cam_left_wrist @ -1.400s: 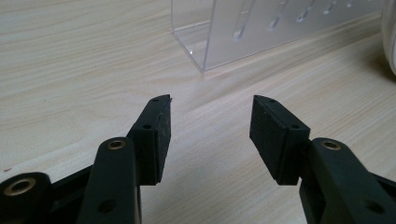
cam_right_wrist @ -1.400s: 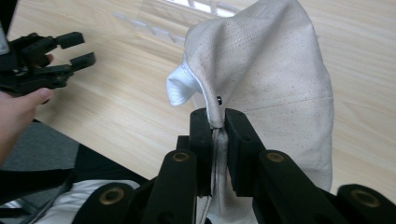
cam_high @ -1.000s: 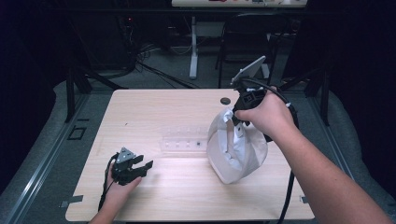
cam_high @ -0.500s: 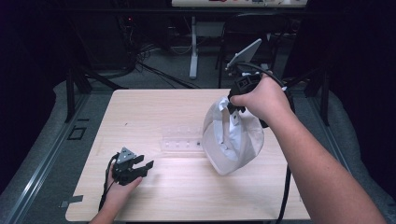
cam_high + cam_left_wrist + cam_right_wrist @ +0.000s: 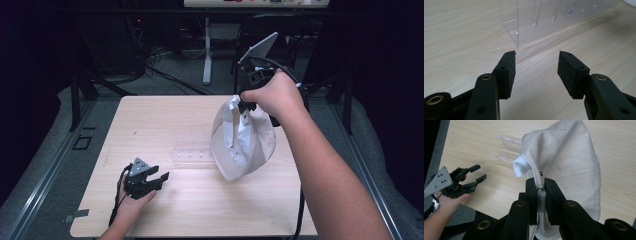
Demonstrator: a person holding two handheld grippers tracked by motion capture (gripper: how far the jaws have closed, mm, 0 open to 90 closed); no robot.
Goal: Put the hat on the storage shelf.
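White cloth bag (image 5: pixel 243 142) hanging from the right gripper (image 5: pixel 540 187) over the wooden table (image 5: pixel 165 112).

The right gripper's jaws are pinched tight on a fold at the bag's top edge, so the bag dangles (its bottom near the tabletop) just right of a clear plastic rack (image 5: pixel 192 149), partly covering the rack's end. The left gripper (image 5: pixel 161 178) rests low at the table's near-left corner, jaws spread wide and holding nothing, pointing toward the rack (image 5: pixel 554 17).
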